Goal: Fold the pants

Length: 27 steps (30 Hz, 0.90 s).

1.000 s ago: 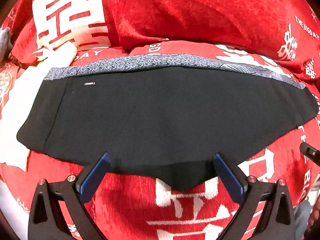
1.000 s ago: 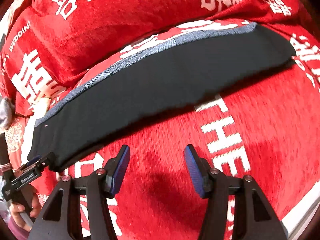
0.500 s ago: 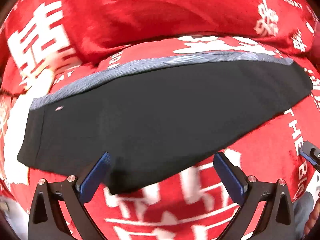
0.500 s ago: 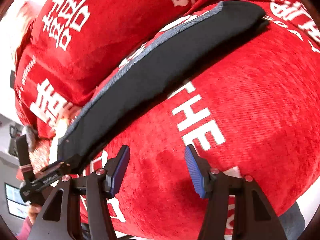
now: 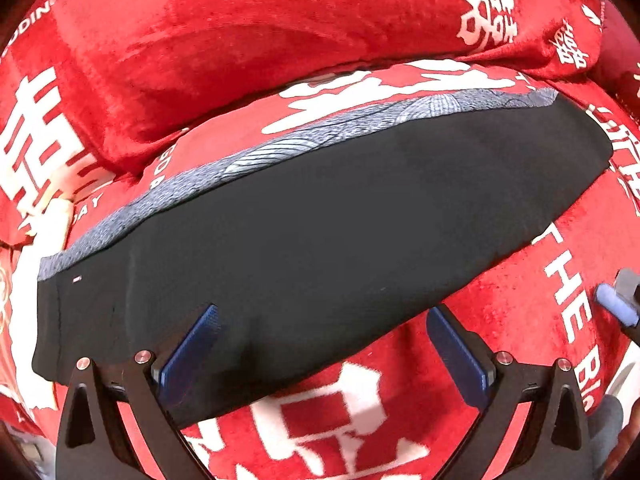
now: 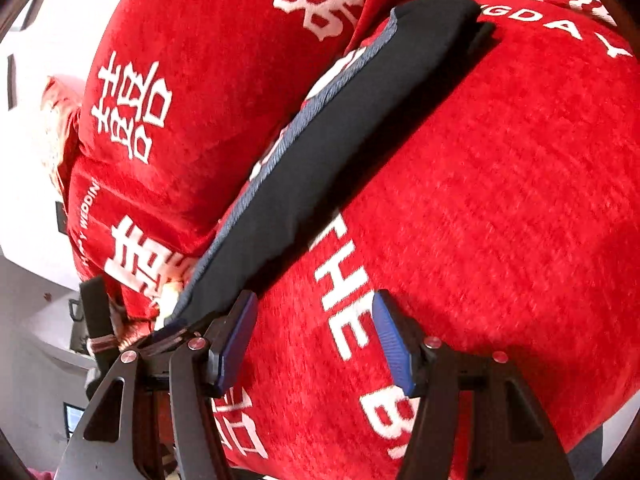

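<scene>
Pants [image 5: 340, 240] are laid flat on the red bed cover [image 6: 500, 200], long axis crosswise; the near hem is straddled by the wide-open left tool [image 5: 322, 344], while the wide-open, empty right tool [image 6: 314, 340] is held off the cloth.

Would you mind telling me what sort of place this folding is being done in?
Probably a bedroom at home: the pants lie on a red wedding-print bedspread with a matching bolster behind.

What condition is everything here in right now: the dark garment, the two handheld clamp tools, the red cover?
Black pants with grey patterned waistband: lying flat, folded, not gripped.
Left gripper: jaws open, at the pants' near edge.
Right gripper: jaws open, empty, over the cover.
Red plush cover with white lettering: spread beneath the pants.
</scene>
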### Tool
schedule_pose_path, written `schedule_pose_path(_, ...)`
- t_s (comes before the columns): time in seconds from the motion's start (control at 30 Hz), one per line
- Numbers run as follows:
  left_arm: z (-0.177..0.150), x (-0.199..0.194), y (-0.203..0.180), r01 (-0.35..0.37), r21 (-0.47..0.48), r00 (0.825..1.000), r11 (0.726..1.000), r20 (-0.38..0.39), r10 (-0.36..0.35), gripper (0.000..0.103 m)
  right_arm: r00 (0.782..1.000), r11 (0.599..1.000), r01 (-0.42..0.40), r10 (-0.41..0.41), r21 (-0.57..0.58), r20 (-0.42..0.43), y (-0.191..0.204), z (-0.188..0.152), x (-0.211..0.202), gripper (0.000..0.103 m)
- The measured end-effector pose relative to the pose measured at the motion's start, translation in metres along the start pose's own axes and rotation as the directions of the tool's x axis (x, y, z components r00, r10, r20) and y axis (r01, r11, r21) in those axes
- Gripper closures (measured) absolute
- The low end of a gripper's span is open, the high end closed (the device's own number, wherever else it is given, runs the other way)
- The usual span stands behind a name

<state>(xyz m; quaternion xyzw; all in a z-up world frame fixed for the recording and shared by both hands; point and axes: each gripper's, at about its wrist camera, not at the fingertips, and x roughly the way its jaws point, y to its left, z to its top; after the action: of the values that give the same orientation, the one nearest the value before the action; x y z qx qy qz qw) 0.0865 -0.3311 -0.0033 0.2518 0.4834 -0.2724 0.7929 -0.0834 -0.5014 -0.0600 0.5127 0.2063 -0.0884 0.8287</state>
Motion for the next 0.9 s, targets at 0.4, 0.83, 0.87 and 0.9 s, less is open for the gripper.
schedule_pose_path(0.4,0.047,0.008,-0.035,0.040,-0.072,0.998,0.997,0.050,-0.037,0.000,0.990,0.994,0.034,-0.048,0.105,0.136,-0.044,0.067,0.000,0.039)
schedule_pose_path(0.83,0.046,0.038,-0.040,0.094,-0.115,0.996,0.989,0.021,-0.092,0.000,0.981,0.987,0.018,-0.048,0.162,0.187,-0.062,0.106,0.015,0.039)
schedule_pose_path(0.87,0.046,0.037,-0.042,0.088,-0.109,0.996,0.990,0.025,-0.085,0.000,0.980,0.987,0.014,-0.045,0.161,0.192,-0.061,0.109,0.018,0.039)
schedule_pose_path(0.9,0.045,0.037,-0.043,0.081,-0.100,0.996,0.992,0.030,-0.078,0.000,0.979,0.986,0.009,-0.042,0.164,0.199,-0.061,0.112,0.020,0.039)
